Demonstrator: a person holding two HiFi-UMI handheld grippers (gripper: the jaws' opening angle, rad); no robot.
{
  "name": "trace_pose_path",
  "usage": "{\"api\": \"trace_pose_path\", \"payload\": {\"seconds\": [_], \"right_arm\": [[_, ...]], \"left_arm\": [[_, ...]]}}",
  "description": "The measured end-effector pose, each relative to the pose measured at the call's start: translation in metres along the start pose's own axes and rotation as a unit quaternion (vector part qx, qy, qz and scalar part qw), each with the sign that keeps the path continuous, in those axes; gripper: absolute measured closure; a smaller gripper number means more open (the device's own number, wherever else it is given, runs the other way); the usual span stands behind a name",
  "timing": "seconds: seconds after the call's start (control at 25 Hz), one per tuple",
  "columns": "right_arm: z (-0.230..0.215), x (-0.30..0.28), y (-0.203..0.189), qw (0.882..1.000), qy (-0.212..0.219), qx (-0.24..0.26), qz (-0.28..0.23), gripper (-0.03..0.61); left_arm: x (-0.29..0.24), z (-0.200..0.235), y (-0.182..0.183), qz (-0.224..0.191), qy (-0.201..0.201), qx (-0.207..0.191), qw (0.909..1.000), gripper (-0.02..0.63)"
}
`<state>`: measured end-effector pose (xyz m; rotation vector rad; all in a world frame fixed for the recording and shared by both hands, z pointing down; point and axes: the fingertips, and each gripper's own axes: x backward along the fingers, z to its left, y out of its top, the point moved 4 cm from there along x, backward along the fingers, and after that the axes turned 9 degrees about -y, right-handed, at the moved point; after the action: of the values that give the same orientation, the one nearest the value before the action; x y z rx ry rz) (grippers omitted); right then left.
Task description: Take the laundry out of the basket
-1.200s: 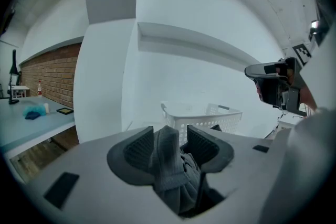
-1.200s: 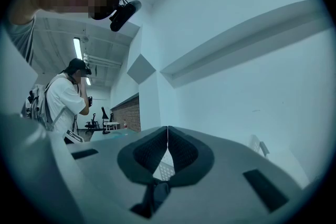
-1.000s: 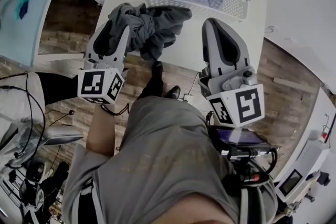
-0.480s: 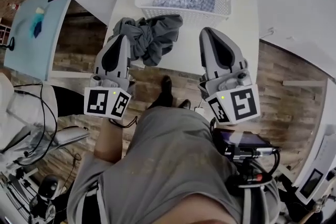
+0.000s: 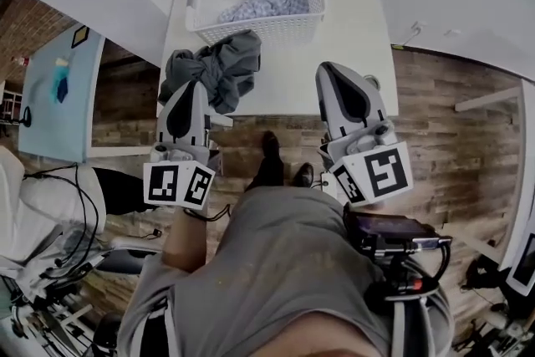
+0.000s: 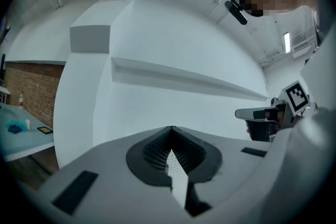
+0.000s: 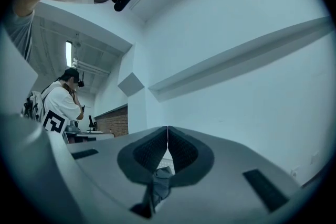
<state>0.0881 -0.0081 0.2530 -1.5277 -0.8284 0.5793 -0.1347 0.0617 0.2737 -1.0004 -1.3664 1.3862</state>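
A white laundry basket point(image 5: 251, 28) stands at the back of the white table point(image 5: 351, 38), with a blue-and-white checked cloth point(image 5: 267, 1) inside it. In front of the basket a crumpled grey garment point(image 5: 213, 67) lies at the table's front left edge. My left gripper point(image 5: 191, 89) hovers just short of that garment, shut and empty point(image 6: 171, 127). My right gripper point(image 5: 337, 73) is over the table's front edge to the right, its jaws shut tip to tip point(image 7: 167, 127). The garment point(image 7: 159, 184) shows through the gap under its jaws, apart from them.
A light blue table point(image 5: 50, 96) with small items stands at the left. Cables and equipment point(image 5: 50, 263) lie on the wooden floor at the lower left. Another person point(image 7: 59, 105) stands in the distance in the right gripper view. A white wall with a ledge point(image 6: 184, 76) faces both grippers.
Both grippers have drawn back from the basket toward the person. The left gripper, earlier pushed into the grey garment, has come off it, and the garment stays on the table.
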Motion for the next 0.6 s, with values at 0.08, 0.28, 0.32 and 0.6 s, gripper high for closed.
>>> {"api": "trace_pose_path", "payload": {"seconds": [0.08, 0.28, 0.32, 0.6], "right_arm": [[-0.009, 0.011, 0.002, 1.0, -0.014, -0.002, -0.005, 0.569], [-0.033, 0.034, 0.008, 0.999, -0.046, -0.007, -0.022, 0.571], [-0.036, 0.037, 0.01, 0.998, -0.052, -0.008, -0.025, 0.569], [-0.069, 0.062, 0.017, 0.995, -0.087, -0.016, -0.052, 0.571]], "left_arm": [[-0.006, -0.011, 0.0, 0.004, -0.011, -0.008, 0.9999, 0.606], [-0.029, -0.031, 0.012, -0.003, -0.033, -0.03, 0.999, 0.604], [-0.034, -0.033, 0.015, -0.005, -0.035, -0.033, 0.9988, 0.605], [-0.062, -0.057, 0.03, -0.022, -0.053, -0.049, 0.9971, 0.604]]}}
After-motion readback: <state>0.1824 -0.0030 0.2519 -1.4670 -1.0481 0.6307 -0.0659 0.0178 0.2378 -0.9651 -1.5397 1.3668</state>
